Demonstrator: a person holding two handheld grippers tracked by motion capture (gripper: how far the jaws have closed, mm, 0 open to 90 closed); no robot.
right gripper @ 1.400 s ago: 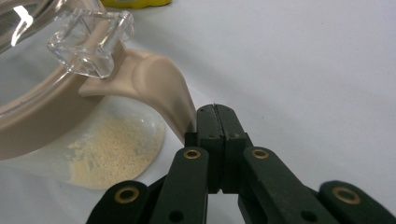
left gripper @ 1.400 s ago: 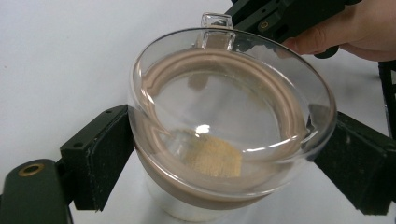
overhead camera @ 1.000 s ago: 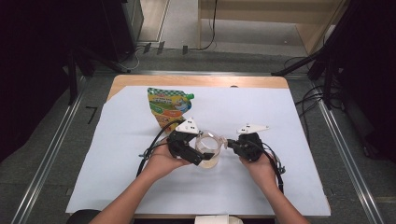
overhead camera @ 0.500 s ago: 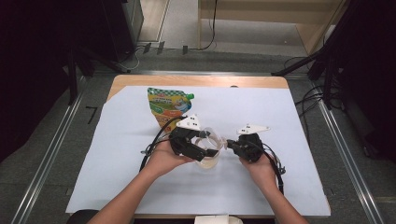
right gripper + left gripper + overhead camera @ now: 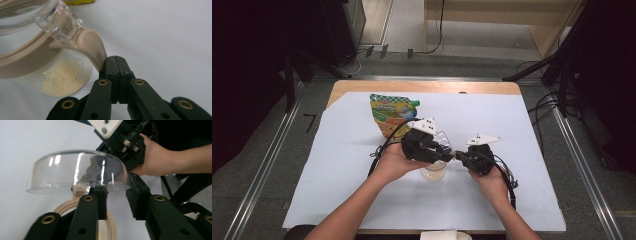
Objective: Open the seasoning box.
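White table (image 5: 337,165), pouch (image 5: 389,112), jar (image 5: 50,72) holding powder (image 5: 65,80)

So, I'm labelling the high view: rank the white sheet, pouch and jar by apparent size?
1. White sheet, largest.
2. Pouch.
3. Jar, smallest, though the claws hide part of it.

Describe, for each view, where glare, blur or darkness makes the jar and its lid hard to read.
High view: dark surroundings, bright white table cover, and the jar small and soft. Left gripper view: white glare streaks on the clear lid, near jaws blurred. Right gripper view: evenly lit, lid edge out of focus, powder fairly sharp.
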